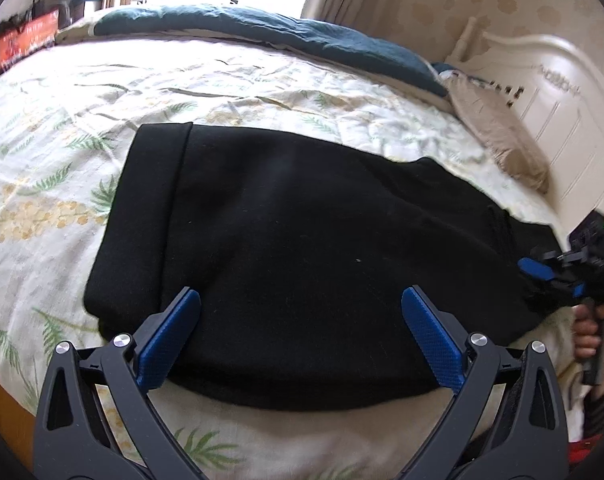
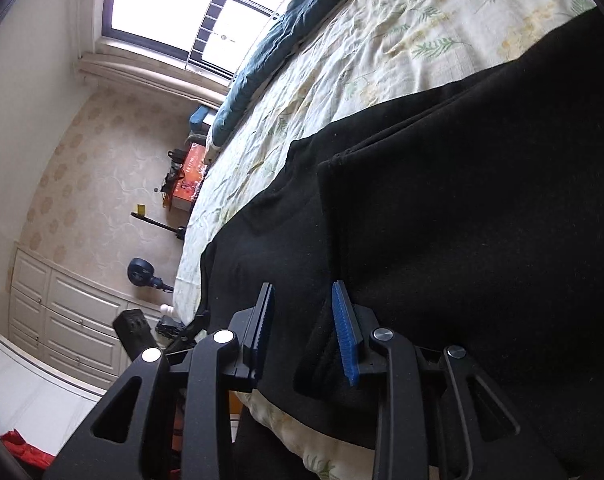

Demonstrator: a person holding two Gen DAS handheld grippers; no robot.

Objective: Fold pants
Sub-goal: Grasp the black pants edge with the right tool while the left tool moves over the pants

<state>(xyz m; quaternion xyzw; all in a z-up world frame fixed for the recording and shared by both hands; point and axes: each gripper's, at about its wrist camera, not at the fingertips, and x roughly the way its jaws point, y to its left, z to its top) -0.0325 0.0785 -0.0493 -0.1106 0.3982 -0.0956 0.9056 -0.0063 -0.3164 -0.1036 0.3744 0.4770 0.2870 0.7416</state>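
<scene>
My left fingers (image 1: pixel 300 334) spread over soft, floppy black pants (image 1: pixel 302 240); my right fingers (image 2: pixel 302 334) pinch their thick edge.

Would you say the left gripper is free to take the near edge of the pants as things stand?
Probably yes: the left gripper is open right above the pants' near edge, with nothing between.

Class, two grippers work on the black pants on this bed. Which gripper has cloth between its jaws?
The right gripper: a fold of the black pants sits between its jaws. The left gripper is wide open above the pants, gripping nothing.
</scene>
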